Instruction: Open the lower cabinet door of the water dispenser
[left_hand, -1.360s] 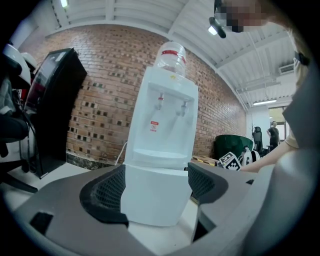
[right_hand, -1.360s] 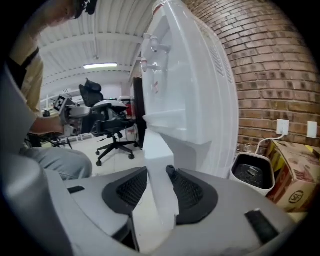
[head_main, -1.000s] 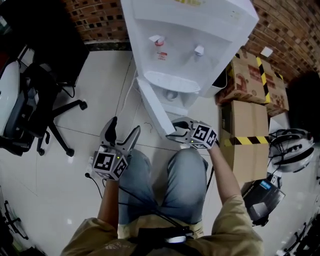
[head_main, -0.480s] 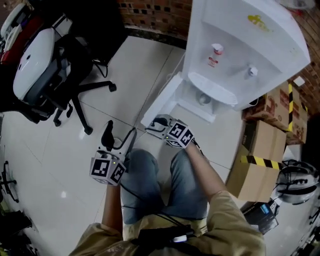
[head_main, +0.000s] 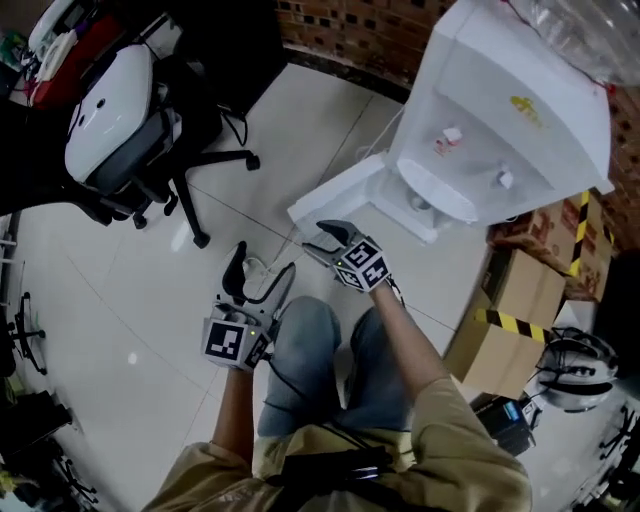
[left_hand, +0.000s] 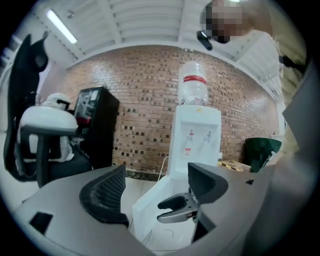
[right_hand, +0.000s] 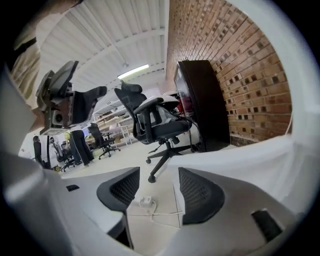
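The lower cabinet door (head_main: 338, 195) stands swung well out from the foot of the water dispenser (head_main: 520, 130). It juts across the floor toward me like a flat white slab, so I judge the opening is as good as done.

My right gripper (head_main: 318, 238) sits at the door's free edge, the end farthest from the dispenser, because that edge gives the most leverage on the hinge. Its jaws are opening now. In the right gripper view the pads stand apart with only floor between them, and the door's white face runs just beside the right-hand jaw. The grip is released rather than clamped.

My left gripper (head_main: 262, 262) hangs farther from the dispenser than the right one, on the open-floor side of the door. Its jaws are spread and it holds nothing. It has no job on the door, so I keep it out of the swing path. From there it looks past the door's edge at the dispenser front.

The door looks like smooth moulded plastic with squared edges, hard and slick. The black pads have a cross-hatched rubber face, which suits pinching a thin panel. The dispenser body is the same glossy white. Two small taps (left_hand: 198, 136) are set in a recessed front, and a clear bottle (left_hand: 193, 87) with a red band stands on top. Behind the dispenser is a rough brick wall (left_hand: 140, 100), and the tiled floor (head_main: 130, 300) below is pale and shiny.
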